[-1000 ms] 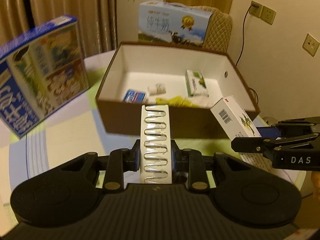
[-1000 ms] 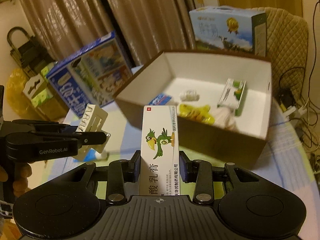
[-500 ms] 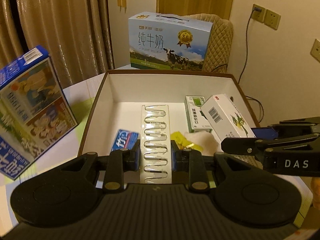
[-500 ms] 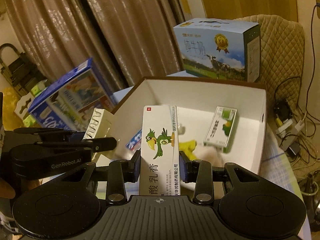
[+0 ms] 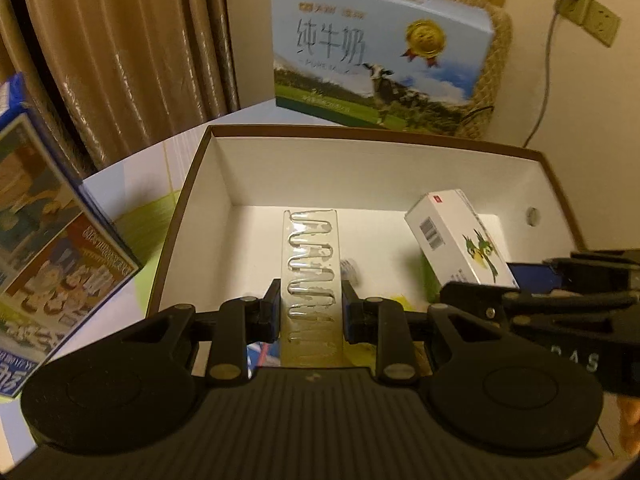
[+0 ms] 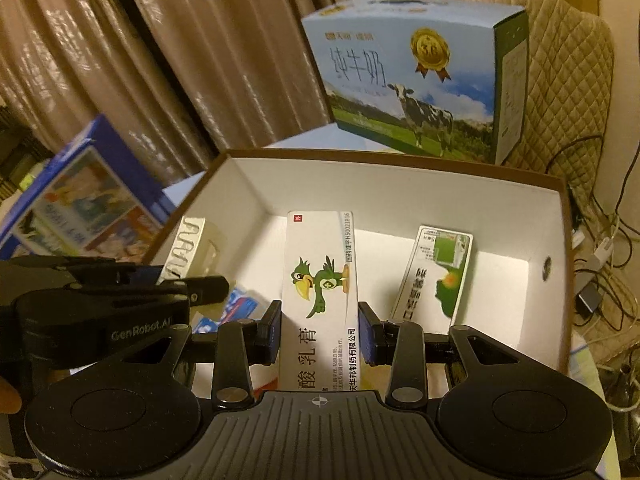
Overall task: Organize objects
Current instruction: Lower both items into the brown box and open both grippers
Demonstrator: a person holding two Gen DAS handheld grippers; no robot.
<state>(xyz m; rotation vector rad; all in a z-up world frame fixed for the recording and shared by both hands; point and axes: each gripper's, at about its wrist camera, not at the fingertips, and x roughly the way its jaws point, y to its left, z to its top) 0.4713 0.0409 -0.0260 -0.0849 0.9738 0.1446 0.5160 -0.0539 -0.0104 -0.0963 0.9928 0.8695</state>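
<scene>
Brown curtains (image 5: 120, 60) and a cream wall with sockets are noted behind a round table (image 5: 152, 168) covered in a pale patterned cloth. At the table's far edge a milk carton case (image 5: 380, 52) is stood on end, and at the left edge a blue printed box (image 5: 48, 248) is leaned at a tilt.

Between these, an open cardboard box (image 5: 360, 168), brown outside and white inside, is set as the collecting container. Its open top is presented to both grippers, which is judged to be why both are held above its near wall.

The left gripper (image 5: 310, 312) is clamped on a clear blister strip (image 5: 312, 272), which is held by its long edges and pointed lengthwise toward the far wall. The strip is carried over the left half of the box interior, clear of the floor as far as can be told.

The right gripper (image 6: 319, 330) is closed on a white ointment carton (image 6: 322, 292) printed with a green bird, again gripped across its narrow width so that the length projects forward. It is held over the middle of the interior.

On the box floor a green-and-white packet (image 6: 438, 276) is seen propped near the right wall, and a blue-and-white packet (image 6: 240, 308) lies toward the near left corner. Something yellow is glimpsed at the near wall but cannot be identified.

Both items are judged to be positioned for release into free floor space, with neither yet let go.
</scene>
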